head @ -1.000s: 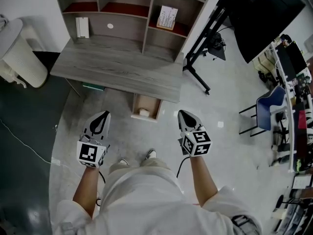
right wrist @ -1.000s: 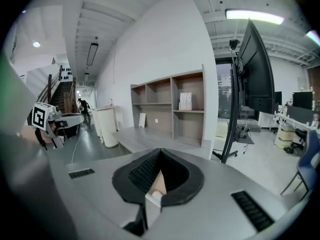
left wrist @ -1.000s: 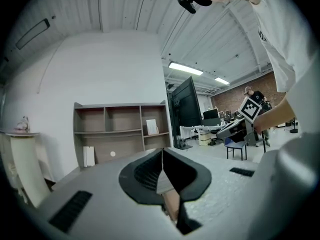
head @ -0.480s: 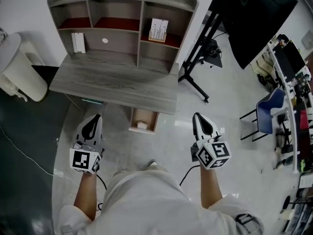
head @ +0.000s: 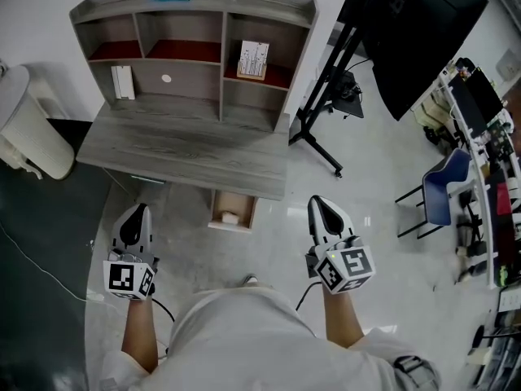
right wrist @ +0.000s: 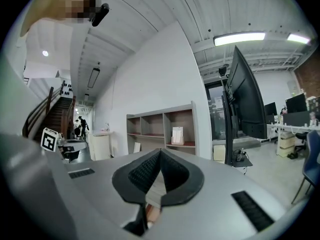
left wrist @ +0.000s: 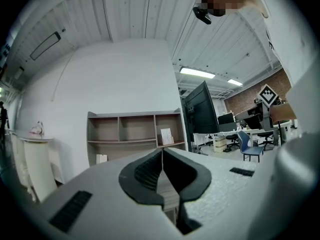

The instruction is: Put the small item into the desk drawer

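Drawn back from the desk (head: 187,149) and spread wider than a second ago: left gripper (head: 139,208) and right gripper (head: 316,202). More of the hutch (head: 191,23) inside the head view as well, up to its top board.

Counted in the head view: two grippers, one desk, one drawer (head: 214,210), one small item (head: 230,217), one hutch with three upper compartments, one white box (head: 253,59) in the right compartment, one black screen (head: 415,31) on a stand, one blue chair (head: 444,190).

Left gripper: jaws together, nothing between them. Right gripper: jaws together too, nothing clamped. Both off the desk and over the floor, one before the left front corner, the other just past the right front corner.

Small item: white, lying inside the drawer, pulled out under the front edge of the desk, nearer to the right front corner. Between the two grippers, well apart from each.

Only in the head view: drawer and small item. In the left gripper view (left wrist: 162,151) and the right gripper view (right wrist: 160,151): closed jaw tips in front of the desk, hutch above them, no drawer to see. Only in the right gripper view: one staircase (right wrist: 50,109) at the far left, with one distant person (right wrist: 80,125) beside it.
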`<state>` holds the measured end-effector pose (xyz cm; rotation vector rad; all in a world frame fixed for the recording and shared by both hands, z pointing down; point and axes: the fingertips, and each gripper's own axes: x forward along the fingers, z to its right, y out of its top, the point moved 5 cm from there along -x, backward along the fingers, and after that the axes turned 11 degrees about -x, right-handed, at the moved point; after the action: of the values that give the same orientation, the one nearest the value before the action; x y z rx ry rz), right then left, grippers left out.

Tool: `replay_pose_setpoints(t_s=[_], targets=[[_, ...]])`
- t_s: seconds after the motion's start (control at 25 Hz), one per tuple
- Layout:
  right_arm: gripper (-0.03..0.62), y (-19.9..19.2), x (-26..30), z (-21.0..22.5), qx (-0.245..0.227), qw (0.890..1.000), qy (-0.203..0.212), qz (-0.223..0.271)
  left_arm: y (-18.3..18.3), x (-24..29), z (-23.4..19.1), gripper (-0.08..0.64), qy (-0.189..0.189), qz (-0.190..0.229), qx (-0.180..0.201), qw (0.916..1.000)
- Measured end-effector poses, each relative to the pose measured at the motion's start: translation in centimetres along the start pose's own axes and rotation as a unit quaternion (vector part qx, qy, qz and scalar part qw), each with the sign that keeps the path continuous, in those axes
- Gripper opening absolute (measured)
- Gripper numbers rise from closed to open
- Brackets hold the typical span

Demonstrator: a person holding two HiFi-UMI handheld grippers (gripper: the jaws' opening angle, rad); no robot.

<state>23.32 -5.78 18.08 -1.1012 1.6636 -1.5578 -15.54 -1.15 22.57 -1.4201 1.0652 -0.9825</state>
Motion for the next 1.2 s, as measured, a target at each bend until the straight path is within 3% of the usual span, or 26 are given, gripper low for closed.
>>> replay_pose_setpoints(t_s=[1.2], targets=[[-0.003,-0.1,-0.6,-5.9,-0.005,1.0,0.012,-0.016,-0.9,-4.4,-1.1,0.014,-0.01,-0.007,-0.018,0.9998]])
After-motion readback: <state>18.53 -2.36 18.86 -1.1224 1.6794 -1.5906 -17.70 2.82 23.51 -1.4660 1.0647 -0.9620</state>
